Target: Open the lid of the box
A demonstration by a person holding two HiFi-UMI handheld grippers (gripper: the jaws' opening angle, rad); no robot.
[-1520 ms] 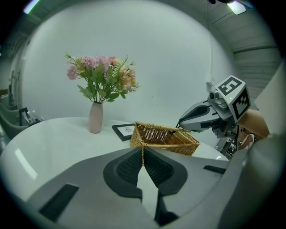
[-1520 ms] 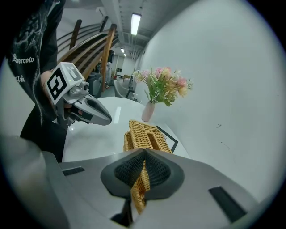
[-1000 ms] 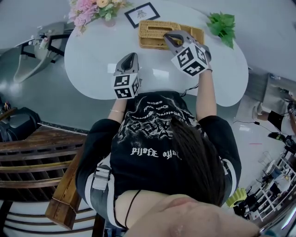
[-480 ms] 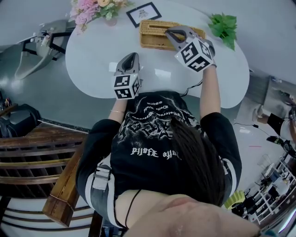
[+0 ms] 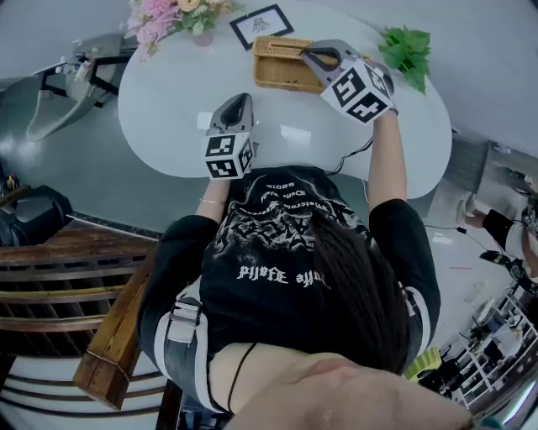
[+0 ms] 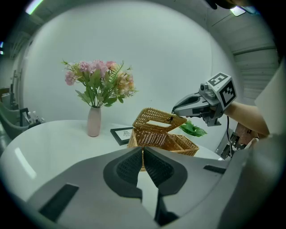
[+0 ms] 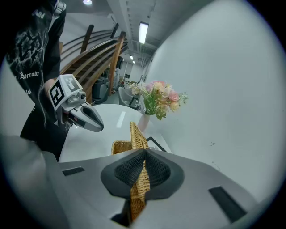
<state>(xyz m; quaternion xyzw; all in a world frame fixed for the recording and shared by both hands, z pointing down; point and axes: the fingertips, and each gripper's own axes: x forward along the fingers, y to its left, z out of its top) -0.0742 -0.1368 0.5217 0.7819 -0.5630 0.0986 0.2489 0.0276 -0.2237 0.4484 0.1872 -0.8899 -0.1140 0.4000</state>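
Observation:
A woven wicker box [image 5: 276, 74] stands at the far side of the white table [image 5: 168, 109]. Its lid [image 6: 158, 120] is tilted up on the right side, hinged at the left. My right gripper [image 5: 316, 56] is shut on the lid's raised edge. In the right gripper view the wicker lid [image 7: 137, 138] runs between the closed pads [image 7: 156, 169], with the open box [image 7: 119, 146] below. My left gripper [image 5: 238, 104] hovers over the near table, shut and empty. The left gripper view shows its jaws together, pointing at the box [image 6: 154, 139].
A pink vase of flowers [image 6: 94, 121] and a black picture frame [image 5: 259, 25] stand behind the box, on its left. A green plant [image 5: 403, 46] lies at the right. A second wicker compartment [image 6: 183, 144] adjoins the box. A grey chair [image 5: 59, 92] stands left of the table.
My right gripper has risen and moved toward the table's far side with the lid in it, so the lid tilts higher. The left gripper has stayed in place.

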